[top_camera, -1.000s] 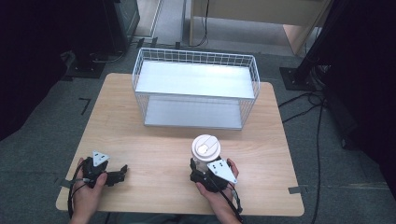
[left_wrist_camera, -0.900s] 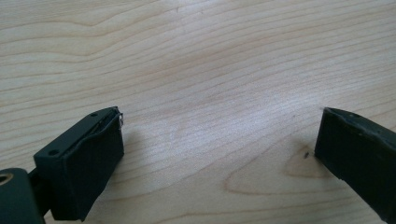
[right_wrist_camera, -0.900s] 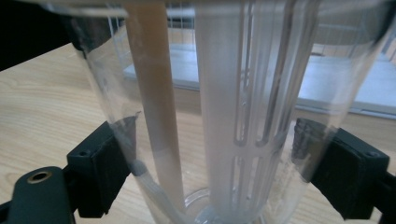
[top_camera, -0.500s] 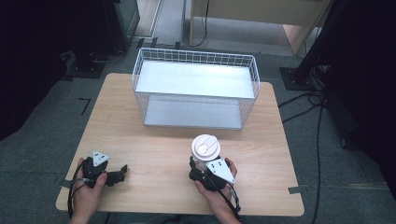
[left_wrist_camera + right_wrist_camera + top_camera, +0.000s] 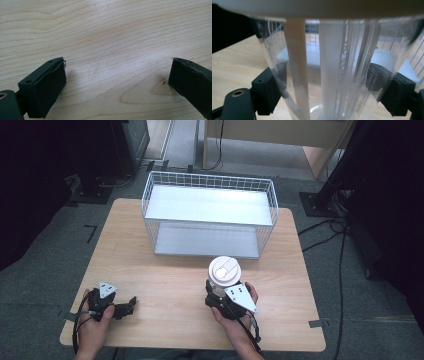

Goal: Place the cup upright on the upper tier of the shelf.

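Observation:
A clear plastic cup (image 5: 224,269) with a white lid stands upright near the table's front, right of the middle. My right gripper (image 5: 215,291) is shut on its lower wall from the near side. In the right gripper view both pads press the ribbed cup (image 5: 332,75) from either side, and the right gripper (image 5: 331,91) jaws have just been closing on it. At the front left, my left gripper (image 5: 131,303) lies low on the wood. The left gripper (image 5: 117,80) is open, with bare table between its jaws.
A white wire basket (image 5: 210,176) stands at the back middle of the wooden table (image 5: 165,280), just beyond the cup. Dark floor, cables and stands surround the table.
My right gripper has lifted the cup a little off the table. The left hand has kept still.

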A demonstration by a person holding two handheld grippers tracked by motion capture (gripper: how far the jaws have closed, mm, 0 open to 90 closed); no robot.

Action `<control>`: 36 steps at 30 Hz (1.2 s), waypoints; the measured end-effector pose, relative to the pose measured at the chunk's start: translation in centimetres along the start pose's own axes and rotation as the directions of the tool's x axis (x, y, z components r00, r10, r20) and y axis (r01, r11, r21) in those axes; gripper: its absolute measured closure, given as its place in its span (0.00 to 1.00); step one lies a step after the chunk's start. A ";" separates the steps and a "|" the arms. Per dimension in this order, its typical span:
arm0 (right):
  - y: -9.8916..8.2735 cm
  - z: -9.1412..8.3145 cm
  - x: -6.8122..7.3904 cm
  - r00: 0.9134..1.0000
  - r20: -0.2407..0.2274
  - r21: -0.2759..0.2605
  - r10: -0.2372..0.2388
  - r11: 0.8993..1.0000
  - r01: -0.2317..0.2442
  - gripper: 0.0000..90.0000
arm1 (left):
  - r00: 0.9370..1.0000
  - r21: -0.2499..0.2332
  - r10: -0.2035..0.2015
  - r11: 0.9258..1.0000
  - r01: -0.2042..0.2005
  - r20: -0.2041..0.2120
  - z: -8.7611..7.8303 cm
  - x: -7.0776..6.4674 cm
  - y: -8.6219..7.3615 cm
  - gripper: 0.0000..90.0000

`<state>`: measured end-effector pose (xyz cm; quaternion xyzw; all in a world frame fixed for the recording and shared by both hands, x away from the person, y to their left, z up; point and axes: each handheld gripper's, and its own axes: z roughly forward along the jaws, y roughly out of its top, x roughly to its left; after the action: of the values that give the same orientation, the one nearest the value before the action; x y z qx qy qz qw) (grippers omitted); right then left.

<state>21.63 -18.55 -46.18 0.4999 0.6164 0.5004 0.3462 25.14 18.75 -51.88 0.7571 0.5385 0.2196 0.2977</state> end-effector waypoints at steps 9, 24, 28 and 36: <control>3.9 -0.2 -0.3 0.999 0.039 -0.078 0.002 0.997 0.001 0.19 | 1.000 -0.001 0.003 1.000 -0.003 -0.001 0.0 0.0 0.0 0.02; 9.8 -0.1 -1.2 0.998 0.062 -0.155 0.005 0.988 0.005 0.19 | 1.000 0.001 0.004 1.000 -0.004 -0.001 0.0 0.0 0.0 0.02; 11.1 0.0 -1.1 0.998 0.061 -0.184 -0.021 0.982 0.032 0.19 | 1.000 0.001 0.004 1.000 -0.004 -0.001 0.0 0.0 0.0 0.02; 13.4 0.6 -0.7 0.997 0.065 -0.216 -0.042 0.975 0.055 0.19 | 1.000 0.001 0.003 1.000 -0.003 -0.001 0.0 0.0 0.0 0.02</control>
<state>26.04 -19.09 -33.50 0.4586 0.5592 0.5412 0.4292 25.15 18.77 -51.87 0.7580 0.5374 0.2203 0.2968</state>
